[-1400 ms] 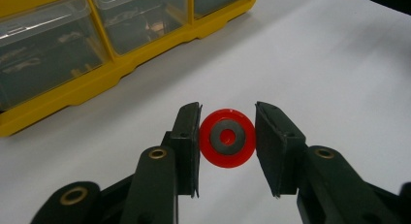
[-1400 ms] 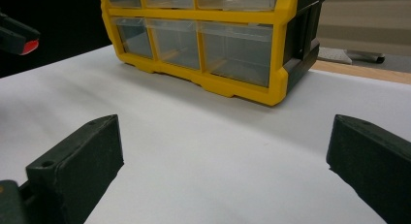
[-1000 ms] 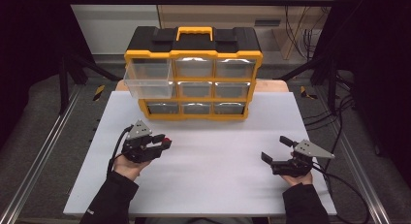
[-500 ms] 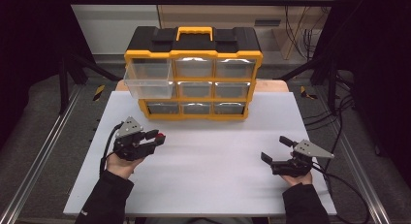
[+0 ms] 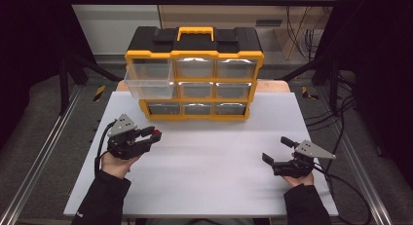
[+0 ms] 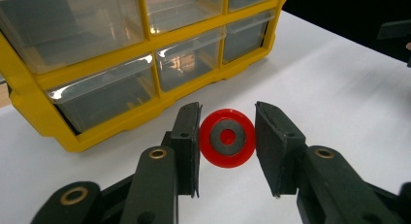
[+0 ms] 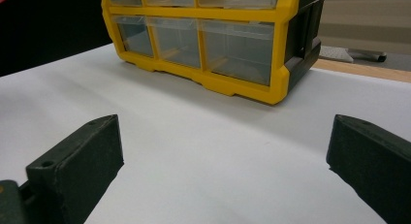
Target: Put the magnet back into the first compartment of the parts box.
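My left gripper (image 5: 155, 134) hovers over the left part of the white table (image 5: 214, 186), shut on a small red disc (image 6: 227, 137) with a grey ring on its face. In the left gripper view both pads touch the disc's rim. The disc (image 5: 157, 133) points toward the yellow and black drawer cabinet (image 5: 195, 54). The cabinet's clear top-left drawer (image 5: 148, 79) is pulled out. My right gripper (image 5: 275, 149) rests low at the table's right side, its jaws wide open with nothing between them, as the right gripper view (image 7: 225, 136) confirms.
The cabinet stands at the table's far edge, with rows of clear drawers (image 7: 237, 44) facing me. Metal rails (image 5: 44, 152) run along both sides of the table. Cables (image 5: 341, 118) lie on the floor at the right.
The left gripper has risen a little and drifted left with the red disc in its jaws. The right gripper has stayed where it was.
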Demonstrator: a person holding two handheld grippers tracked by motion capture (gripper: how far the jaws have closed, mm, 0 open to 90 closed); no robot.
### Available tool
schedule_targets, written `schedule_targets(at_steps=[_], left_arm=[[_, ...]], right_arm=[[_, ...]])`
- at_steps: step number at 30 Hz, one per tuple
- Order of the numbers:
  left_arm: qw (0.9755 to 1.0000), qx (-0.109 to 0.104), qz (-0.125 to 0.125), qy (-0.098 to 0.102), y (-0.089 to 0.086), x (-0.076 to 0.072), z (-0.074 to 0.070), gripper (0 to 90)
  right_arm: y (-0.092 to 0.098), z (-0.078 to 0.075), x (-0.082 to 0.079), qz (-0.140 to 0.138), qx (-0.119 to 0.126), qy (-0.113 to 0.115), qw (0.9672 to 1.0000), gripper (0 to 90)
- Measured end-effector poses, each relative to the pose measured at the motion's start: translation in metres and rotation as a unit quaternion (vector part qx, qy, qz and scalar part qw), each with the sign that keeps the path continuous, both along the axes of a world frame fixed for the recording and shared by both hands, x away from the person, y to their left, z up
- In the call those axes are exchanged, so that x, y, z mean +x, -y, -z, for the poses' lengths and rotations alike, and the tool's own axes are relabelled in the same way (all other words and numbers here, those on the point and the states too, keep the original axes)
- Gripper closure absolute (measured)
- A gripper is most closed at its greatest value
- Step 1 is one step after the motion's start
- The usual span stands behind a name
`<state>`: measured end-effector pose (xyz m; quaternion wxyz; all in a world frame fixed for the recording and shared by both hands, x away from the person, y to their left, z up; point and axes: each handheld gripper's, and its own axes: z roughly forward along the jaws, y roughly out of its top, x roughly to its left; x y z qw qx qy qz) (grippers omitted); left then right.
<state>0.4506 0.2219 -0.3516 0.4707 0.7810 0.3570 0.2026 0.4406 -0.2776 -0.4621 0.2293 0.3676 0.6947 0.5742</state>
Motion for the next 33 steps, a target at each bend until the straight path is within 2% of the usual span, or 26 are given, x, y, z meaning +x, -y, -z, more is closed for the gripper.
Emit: schedule_targets(at_steps=[33], left_arm=[[0.9993, -0.022, 0.0, 0.032, -0.005, -0.002, -0.031, 62.1]], right_arm=[[0.0, 0.0, 0.0, 0.001, -0.003, 0.001, 1.0, 0.3]])
